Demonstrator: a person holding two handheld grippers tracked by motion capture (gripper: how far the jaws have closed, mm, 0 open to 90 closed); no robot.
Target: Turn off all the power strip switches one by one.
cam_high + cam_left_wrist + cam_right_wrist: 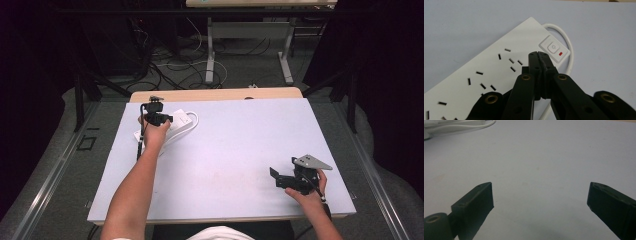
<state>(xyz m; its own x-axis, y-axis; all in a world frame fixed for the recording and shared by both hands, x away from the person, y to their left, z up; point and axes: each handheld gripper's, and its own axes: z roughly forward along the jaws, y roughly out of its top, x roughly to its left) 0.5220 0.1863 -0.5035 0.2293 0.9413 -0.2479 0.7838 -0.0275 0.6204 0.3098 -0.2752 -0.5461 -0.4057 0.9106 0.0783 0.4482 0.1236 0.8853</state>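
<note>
1. Power strip (pixel 499 67), white: we find it at the desk's (pixel 225 150) far left.
2. Left gripper (pixel 539 55): our fingers pressed together, empty, just beside the strip's power button (pixel 553 47).
3. Right gripper (pixel 540 195): fingers wide, well apart from the strip.

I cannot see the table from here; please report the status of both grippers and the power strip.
Left gripper shut, empty, tips just short of the power strip's switch. Right gripper open, empty, resting over bare table. Nothing in the way.
</note>
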